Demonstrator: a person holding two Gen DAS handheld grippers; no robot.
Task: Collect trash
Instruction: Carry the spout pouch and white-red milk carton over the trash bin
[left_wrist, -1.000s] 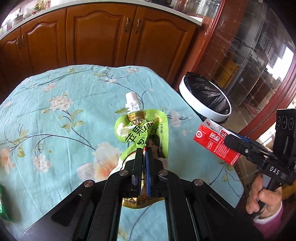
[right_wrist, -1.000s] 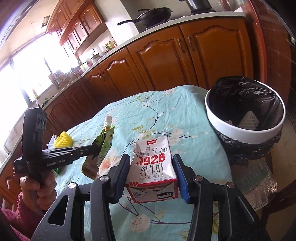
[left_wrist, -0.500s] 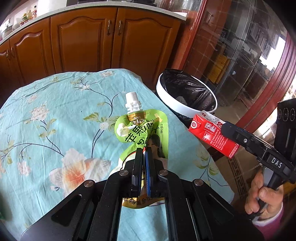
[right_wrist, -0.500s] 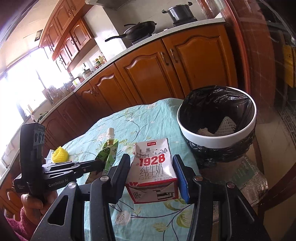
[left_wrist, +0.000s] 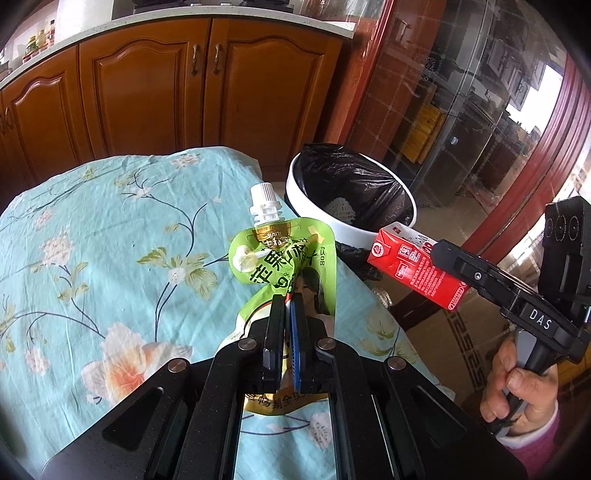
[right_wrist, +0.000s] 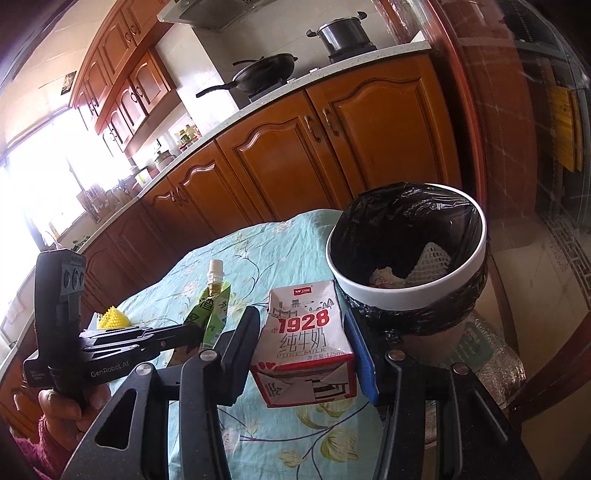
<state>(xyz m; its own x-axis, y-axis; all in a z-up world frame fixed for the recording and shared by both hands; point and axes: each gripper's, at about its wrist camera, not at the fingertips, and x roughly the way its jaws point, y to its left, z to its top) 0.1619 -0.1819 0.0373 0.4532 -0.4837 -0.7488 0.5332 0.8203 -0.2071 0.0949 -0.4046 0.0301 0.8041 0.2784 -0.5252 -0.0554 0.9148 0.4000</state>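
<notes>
Here the milk carton is held upright between the jaws of the right gripper, and the bin is seen just ahead of those jaws and slightly to their right, its black-lined mouth open upward. The right gripper is judged the nearer to the bin. The green drink pouch is pinched flat in the nearly closed jaws of the left gripper, spout pointing forward, over the bench, the bin ahead-right.
</notes>
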